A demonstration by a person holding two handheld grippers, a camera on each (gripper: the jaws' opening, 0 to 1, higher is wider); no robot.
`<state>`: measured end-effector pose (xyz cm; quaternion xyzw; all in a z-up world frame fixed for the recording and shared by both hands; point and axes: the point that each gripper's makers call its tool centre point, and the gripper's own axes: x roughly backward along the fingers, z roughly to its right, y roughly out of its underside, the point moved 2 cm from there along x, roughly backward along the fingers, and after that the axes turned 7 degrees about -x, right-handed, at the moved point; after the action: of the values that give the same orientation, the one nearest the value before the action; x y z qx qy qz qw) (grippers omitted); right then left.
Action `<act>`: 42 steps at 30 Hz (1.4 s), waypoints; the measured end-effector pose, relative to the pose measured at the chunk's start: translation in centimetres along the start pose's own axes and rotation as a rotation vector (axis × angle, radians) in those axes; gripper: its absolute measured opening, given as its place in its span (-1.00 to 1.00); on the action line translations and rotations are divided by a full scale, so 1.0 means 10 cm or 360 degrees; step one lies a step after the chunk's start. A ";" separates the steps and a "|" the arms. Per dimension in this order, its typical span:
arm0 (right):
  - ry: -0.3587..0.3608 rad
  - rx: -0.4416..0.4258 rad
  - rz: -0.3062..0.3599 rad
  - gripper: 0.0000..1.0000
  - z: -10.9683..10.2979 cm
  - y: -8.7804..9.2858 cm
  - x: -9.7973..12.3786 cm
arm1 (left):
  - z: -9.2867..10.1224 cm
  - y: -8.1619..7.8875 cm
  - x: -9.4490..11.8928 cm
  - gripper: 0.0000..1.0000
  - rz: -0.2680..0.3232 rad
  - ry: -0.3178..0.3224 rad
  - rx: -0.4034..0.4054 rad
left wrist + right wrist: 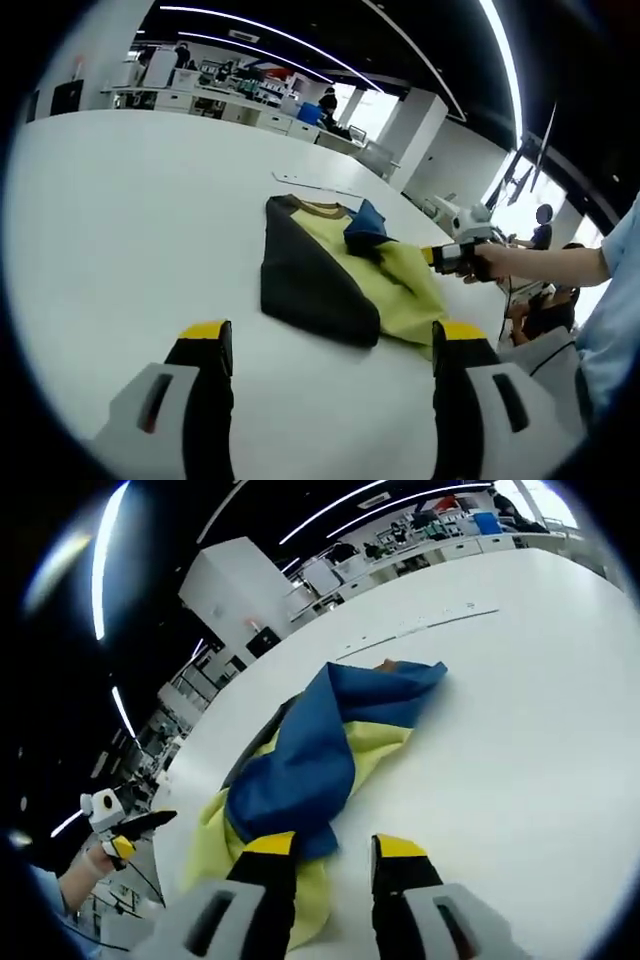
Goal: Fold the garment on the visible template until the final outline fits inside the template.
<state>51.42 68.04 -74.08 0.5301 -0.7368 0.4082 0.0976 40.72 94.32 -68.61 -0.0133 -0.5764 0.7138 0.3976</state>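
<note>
Left gripper view: soft yellow, black and blue fabric garment point(335, 275) on smooth white counter point(120, 220); left tool point(330, 350) spread, clear of it. Right gripper view: right tool point(335, 852) pinching blue sleeve point(300, 770).

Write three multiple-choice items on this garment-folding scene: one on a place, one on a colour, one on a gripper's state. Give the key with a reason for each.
1. Where does the garment lie?
A. On the white table
B. On a chair
C. On the floor

2. What colour is the sleeve just ahead of the right gripper?
A. Red
B. Blue
C. White

3. How does the left gripper stand?
A. Shut on the garment
B. Shut on a marker
C. Open, short of the garment

Key:
1 A: the left gripper view shows the garment flat on the white tabletop.
2 B: in the right gripper view a blue fold lies over the yellow cloth by the jaws.
3 C: its yellow-tipped jaws stand wide apart with bare table between them.
</note>
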 end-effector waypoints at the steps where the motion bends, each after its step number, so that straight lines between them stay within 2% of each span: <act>1: -0.0003 -0.0017 -0.0016 -0.52 -0.01 0.02 -0.01 | 0.00 0.01 0.01 0.60 -0.0001 -0.0001 0.0001; 11: -0.0047 -0.0165 -0.0059 -0.91 -0.10 0.10 -0.07 | -0.02 0.03 0.04 0.59 0.0004 -0.0016 0.0014; 19: -0.0035 -0.0156 0.0010 -1.00 -0.11 0.03 0.09 | 0.01 0.01 0.04 0.59 0.0016 -0.0011 0.0013; 24: -0.0018 -0.0198 0.0098 -1.00 -0.06 -0.06 0.30 | 0.04 -0.02 0.03 0.59 0.0025 0.0001 0.0004; 27: -0.0009 -0.0246 0.0091 -1.00 0.00 -0.03 0.36 | 0.06 -0.02 0.02 0.59 0.0027 0.0008 -0.0001; 28: -0.0036 -0.0310 0.0072 -1.00 -0.02 0.00 0.36 | 0.06 -0.02 0.02 0.59 0.0027 0.0012 -0.0003; 30: -0.0040 -0.0316 0.0045 -1.00 -0.03 0.06 0.33 | 0.07 -0.03 0.02 0.59 0.0026 0.0016 -0.0009; 33: -0.0040 -0.0309 0.0063 -0.72 -0.05 0.09 0.26 | 0.07 -0.04 0.02 0.59 0.0028 0.0016 -0.0011; 35: -0.0056 -0.0364 0.0039 -0.54 -0.08 0.12 0.21 | 0.07 -0.05 0.03 0.59 0.0031 0.0016 -0.0013; 38: -0.0070 -0.0339 0.0025 -0.55 -0.13 0.13 0.15 | 0.07 -0.06 0.05 0.59 0.0033 0.0013 -0.0018; 42: -0.0070 -0.0369 0.0007 -0.62 -0.12 0.13 0.08 | 0.04 -0.06 0.07 0.59 0.0034 0.0004 -0.0014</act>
<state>49.65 68.39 -73.47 0.5224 -0.7822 0.3087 0.1412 40.34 94.42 -67.69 -0.0221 -0.5789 0.7154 0.3906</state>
